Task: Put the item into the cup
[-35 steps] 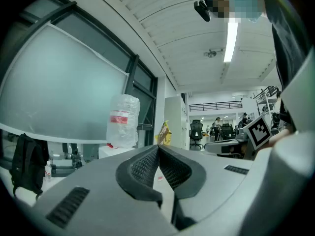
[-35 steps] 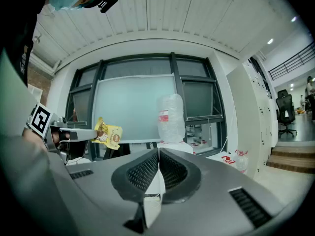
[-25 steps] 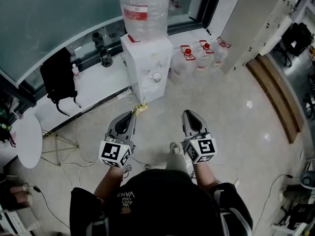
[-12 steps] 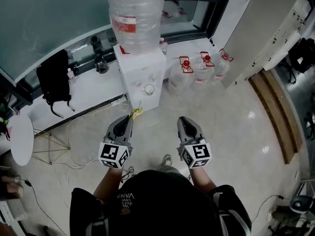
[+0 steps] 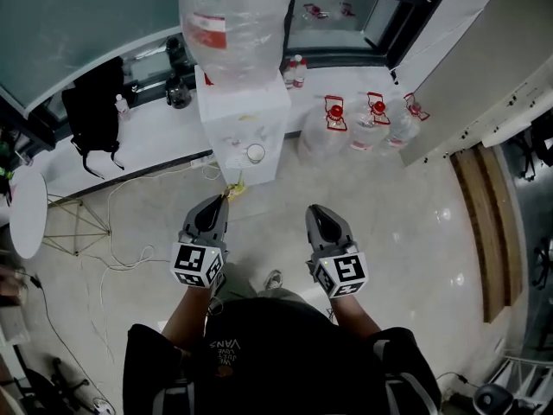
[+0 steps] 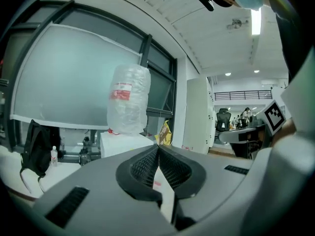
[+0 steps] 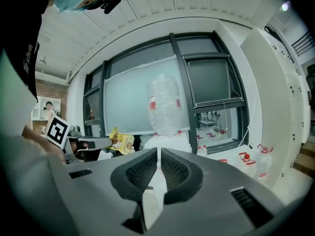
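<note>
My left gripper (image 5: 223,201) is held out at waist height, shut on a small yellow packet (image 5: 235,188) that sticks out past its tips. That packet (image 6: 165,131) shows just beyond the closed jaws (image 6: 158,147) in the left gripper view, and at the left (image 7: 121,142) in the right gripper view. A white cup (image 5: 255,153) stands in the tap recess of the white water dispenser (image 5: 242,132), ahead of both grippers. My right gripper (image 5: 314,212) is level with the left one, shut with nothing in it (image 7: 159,151).
A big clear water jug (image 5: 232,20) tops the dispenser. Several smaller water bottles with red caps (image 5: 373,119) stand on the floor to its right. A black backpack (image 5: 93,111) leans on the low white ledge, cables (image 5: 130,249) trail over the floor, and a round white table (image 5: 26,210) is at far left.
The person has stepped toward the dispenser, which now sits nearer and lower in the head view. Both grippers hold the same pose; the packet stays in the left one.
</note>
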A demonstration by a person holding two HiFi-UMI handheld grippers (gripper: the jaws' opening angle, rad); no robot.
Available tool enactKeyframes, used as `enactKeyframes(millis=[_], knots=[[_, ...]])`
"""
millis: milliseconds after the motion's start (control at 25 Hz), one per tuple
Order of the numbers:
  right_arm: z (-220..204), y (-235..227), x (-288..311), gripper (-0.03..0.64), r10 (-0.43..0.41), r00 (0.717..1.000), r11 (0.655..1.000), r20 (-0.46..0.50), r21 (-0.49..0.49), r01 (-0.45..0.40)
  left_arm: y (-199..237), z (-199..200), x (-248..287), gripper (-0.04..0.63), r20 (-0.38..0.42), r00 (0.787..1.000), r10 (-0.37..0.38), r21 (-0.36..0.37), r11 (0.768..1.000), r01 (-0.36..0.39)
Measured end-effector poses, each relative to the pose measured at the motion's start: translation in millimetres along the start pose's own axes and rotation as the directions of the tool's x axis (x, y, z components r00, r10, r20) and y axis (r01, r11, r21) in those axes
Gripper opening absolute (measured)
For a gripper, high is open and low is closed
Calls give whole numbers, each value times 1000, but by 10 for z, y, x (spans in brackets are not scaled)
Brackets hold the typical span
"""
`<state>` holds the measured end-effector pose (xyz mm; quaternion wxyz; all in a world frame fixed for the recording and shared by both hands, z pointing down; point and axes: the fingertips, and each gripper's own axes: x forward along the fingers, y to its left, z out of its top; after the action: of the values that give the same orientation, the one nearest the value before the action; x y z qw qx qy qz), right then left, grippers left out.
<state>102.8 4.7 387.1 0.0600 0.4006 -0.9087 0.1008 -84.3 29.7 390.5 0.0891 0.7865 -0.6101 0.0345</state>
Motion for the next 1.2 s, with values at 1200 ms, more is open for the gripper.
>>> enactKeyframes(millis=[1200], knots=[[-860, -911, 1918, 48, -210, 965, 952, -156, 190, 238, 1146, -1976, 2788, 18, -349, 917, -193, 24, 976, 215]])
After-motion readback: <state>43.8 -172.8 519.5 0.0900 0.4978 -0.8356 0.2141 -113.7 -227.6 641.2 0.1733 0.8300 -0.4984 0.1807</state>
